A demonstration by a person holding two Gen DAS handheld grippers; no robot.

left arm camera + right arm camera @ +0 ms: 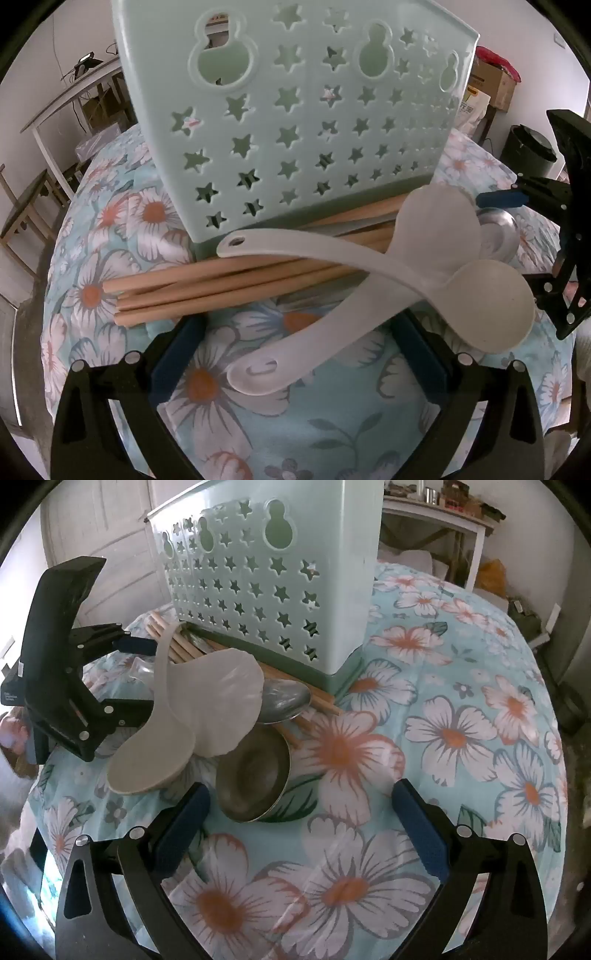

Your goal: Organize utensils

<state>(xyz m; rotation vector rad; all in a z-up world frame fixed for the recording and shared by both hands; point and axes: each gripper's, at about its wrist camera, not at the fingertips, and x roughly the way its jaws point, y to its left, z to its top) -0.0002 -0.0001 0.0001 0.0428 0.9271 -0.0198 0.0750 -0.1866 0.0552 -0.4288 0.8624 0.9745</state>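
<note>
Nothing sorted: every utensil lies loose outside the mint star-cut holder [295, 122]; as far as the pictures show, the whole task remains.
Holder: stands upright on the floral-clothed surface [461, 709], toward its far edge; its inside cannot be seen.
Pile: heaped against the holder's base, on the side facing the tongs.
Wooden sticks [221, 288]: bundled lengthwise along that base.
White rice paddle [369, 291]: lies across the sticks, its handle toward the left tongs.
Translucent ladle [424, 236]: crosses the paddle.
Metal spoon [284, 698]: tucked beside the ladle's bowl.
Steel bowl [255, 779]: tipped on its side, just before the right tongs.
Left tongs [295, 365]: spread wide, gripping nothing, paddle handle between the pads but untouched.
Right tongs [303, 830]: spread wide, empty.
</note>
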